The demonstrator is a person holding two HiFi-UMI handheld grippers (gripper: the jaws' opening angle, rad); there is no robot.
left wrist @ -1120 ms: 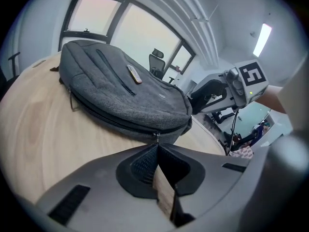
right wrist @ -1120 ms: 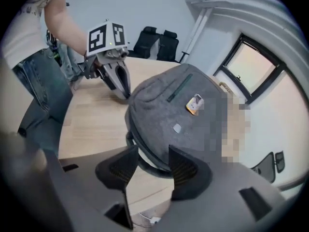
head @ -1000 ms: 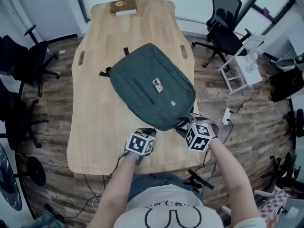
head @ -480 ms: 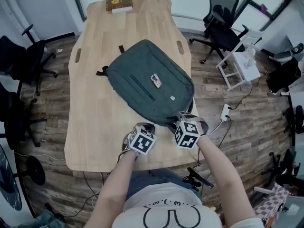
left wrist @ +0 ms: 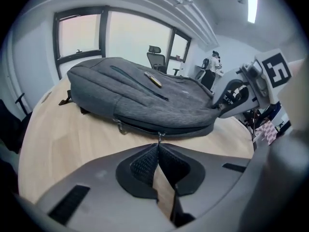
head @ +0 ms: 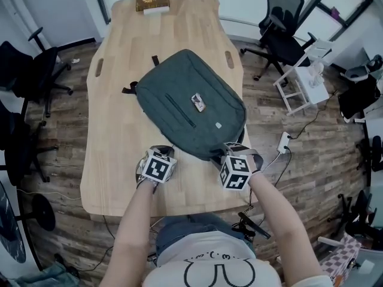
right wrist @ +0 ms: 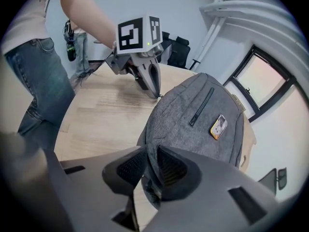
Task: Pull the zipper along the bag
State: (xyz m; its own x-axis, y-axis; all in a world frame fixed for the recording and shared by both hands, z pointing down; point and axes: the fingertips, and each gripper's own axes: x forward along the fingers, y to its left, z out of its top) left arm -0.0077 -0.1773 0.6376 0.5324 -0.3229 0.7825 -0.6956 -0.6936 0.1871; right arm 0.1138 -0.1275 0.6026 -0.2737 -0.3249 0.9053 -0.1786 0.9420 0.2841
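Wooden table (head: 114, 118) bears the grey bag (head: 190, 100) toward its near edge. Left gripper (left wrist: 158, 148), jaws together, pinches the zipper pull (left wrist: 159, 137). Right gripper (right wrist: 146, 164), jaws just closing, clamps the bag's corner. Zipping looks under way; next, draw the pull steadily along the seam.

Bright even daylight thru windows (left wrist: 91, 35), soft shadows, heavy fisheye warp & vignette at edges

In the head view, the marker cube on the left gripper (head: 161, 155) covers that gripper's jaws, and the right gripper (head: 232, 155) hides the near corner of the grey fabric backpack (head: 190, 103). The small metal zipper pull (left wrist: 159, 137) disappears between the left pads (left wrist: 143, 166) (tab unseen). Print on the flat brown box (head: 152, 2) is too small to read.
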